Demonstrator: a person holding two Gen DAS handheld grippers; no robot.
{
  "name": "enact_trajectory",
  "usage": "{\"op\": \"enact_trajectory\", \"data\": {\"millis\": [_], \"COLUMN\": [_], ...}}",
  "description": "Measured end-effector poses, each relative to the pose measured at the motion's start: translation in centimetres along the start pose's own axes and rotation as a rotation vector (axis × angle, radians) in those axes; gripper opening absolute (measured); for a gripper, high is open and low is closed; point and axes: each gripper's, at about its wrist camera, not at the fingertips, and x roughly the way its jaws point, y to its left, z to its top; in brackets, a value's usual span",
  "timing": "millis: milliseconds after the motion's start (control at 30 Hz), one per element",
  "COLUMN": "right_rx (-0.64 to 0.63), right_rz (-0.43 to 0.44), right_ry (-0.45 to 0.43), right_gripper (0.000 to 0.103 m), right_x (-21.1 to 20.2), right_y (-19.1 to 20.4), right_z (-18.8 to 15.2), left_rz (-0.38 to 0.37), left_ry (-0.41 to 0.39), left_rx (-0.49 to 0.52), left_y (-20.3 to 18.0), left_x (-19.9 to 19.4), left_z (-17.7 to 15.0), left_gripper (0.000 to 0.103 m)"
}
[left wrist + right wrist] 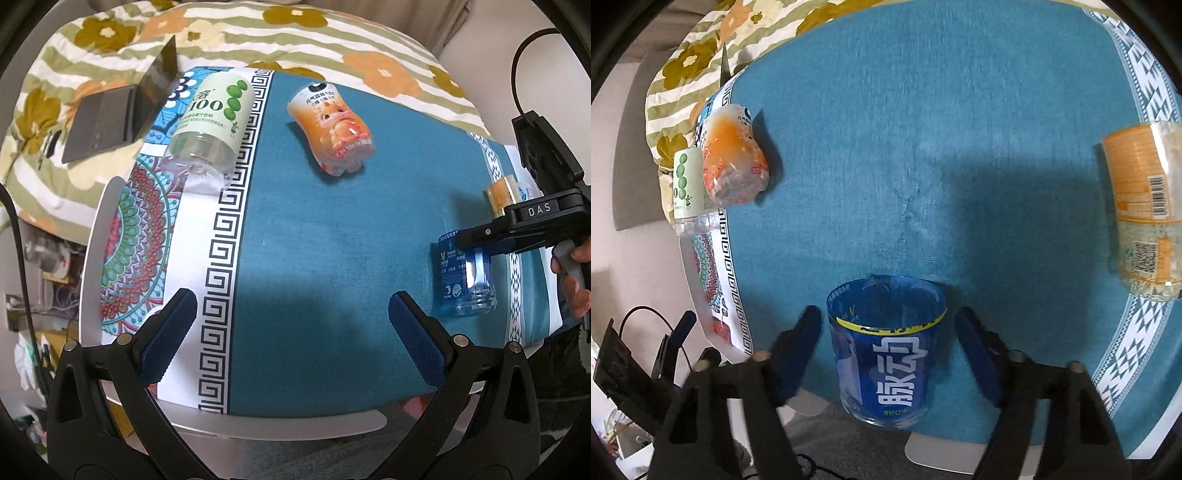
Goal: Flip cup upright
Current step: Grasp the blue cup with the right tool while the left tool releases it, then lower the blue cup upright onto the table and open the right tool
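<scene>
Here the right gripper [886, 347] straddles the blue cup [884, 354], jaws apart, not touching it; the left gripper [291, 328] hovers open left of the cup. An orange bottle [733, 155] lies beyond.

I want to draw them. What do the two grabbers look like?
Each gripper is black plastic with two fingers padded in textured dark blue and small silver bolts: left gripper, right gripper. The right one carries white "DAS" lettering, a black cable, and a grey trigger under bare fingers.
</scene>
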Motion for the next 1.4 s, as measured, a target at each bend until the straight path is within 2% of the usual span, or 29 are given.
{"op": "enact_trajectory", "data": {"millis": [233, 367, 467, 500, 600, 700, 767, 933, 1033, 1400], "right_rx": [0.004, -0.007, -0.008, -0.012, -0.029, -0.024, -0.027, -0.046, -0.05, -0.156], "right_rz": [0.018, 0.045, 0.057, 0.044, -0.055, -0.116, -0.141, -0.195, -0.212, -0.317], "right_ry": [-0.035, -0.138, -0.323, -0.414, -0.678, -0.853, -0.918, -0.981, -1.014, -0.999], "right_gripper": [0.057, 0.057, 0.057, 0.057, 0.057, 0.057, 0.057, 0.057, 0.057, 0.057], "right_x": [-0.5, -2.6, -5.4, -6.3, -7.1, -6.3, -5.4, -3.5, -2.9, -1.4], "right_y": [-0.2, 0.5, 1.1, 1.3, 2.3, 2.6, 2.7, 2.7, 3.0, 4.5], "right_z": [-0.5, -1.7, -3.5, -4.4, -7.2, -8.8, -9.0, -8.0, -8.4, -11.4], "left_rz": [-0.003, -0.008, -0.013, -0.014, -0.008, 0.012, 0.019, 0.047, 0.053, 0.029], "left_ry": [-0.003, -0.024, -0.044, -0.049, -0.054, -0.059, -0.06, -0.068, -0.077, -0.073], "left_rx": [0.021, 0.04, 0.058, 0.066, 0.088, 0.116, 0.126, 0.14, 0.136, 0.142], "left_y": [-0.1, -0.5, -0.8, -0.9, -1.3, -1.5, -1.3, -0.4, 0.3, -0.2], "left_x": [-0.3, -1.3, -2.0, -2.2, -2.4, -2.8, -2.9, -3.0, -3.2, -2.8], "left_z": [0.0, 0.2, 0.4, 0.4, 0.5, 0.3, 0.0, -0.7, -1.0, -1.2], "left_gripper": [0.103, 0.103, 0.103, 0.103, 0.103, 0.103, 0.103, 0.103, 0.103, 0.103]}}
